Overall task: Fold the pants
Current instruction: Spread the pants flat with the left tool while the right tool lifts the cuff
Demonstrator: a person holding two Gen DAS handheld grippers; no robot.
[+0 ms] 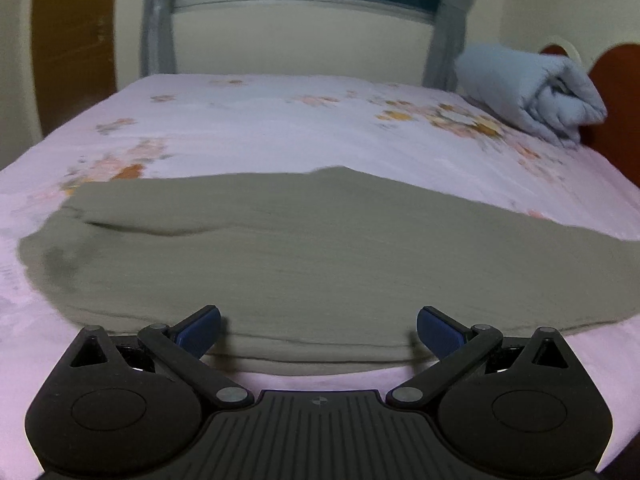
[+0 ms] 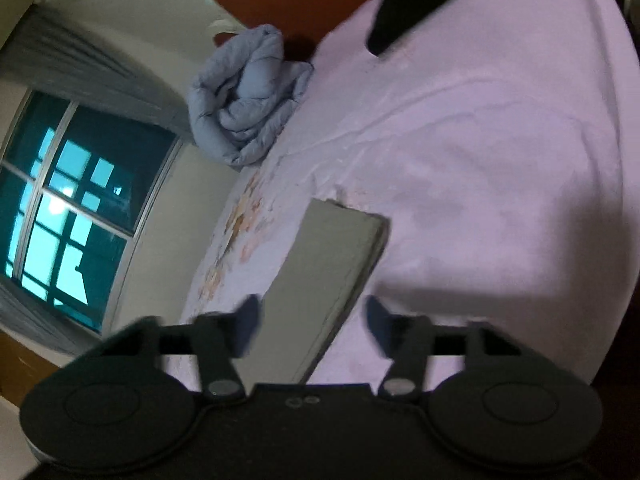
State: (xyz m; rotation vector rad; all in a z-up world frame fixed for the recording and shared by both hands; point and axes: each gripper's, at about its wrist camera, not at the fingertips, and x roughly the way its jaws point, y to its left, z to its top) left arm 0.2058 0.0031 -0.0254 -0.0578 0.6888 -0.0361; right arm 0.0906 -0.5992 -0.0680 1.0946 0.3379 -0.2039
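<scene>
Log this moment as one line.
pants: folded flat on bed | left hand-held gripper: open, at near edge | right hand-held gripper: open

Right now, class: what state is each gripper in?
Left gripper: open, holding nothing, at the pants edge.
Right gripper: open, holding nothing, above the pants.

Both grippers are black, ribbed plastic with silver pivots and blue-padded jaws.

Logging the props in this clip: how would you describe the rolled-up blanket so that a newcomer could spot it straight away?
Start at the bed with the pink floral sheet and follow it to the brown headboard. There, in the far corner near the grey curtain, lies the blanket, a puffy pale-blue quilted bundle. It is bulky and rolled, unlike the flat olive-grey pants lying close to the open tongs.
</scene>
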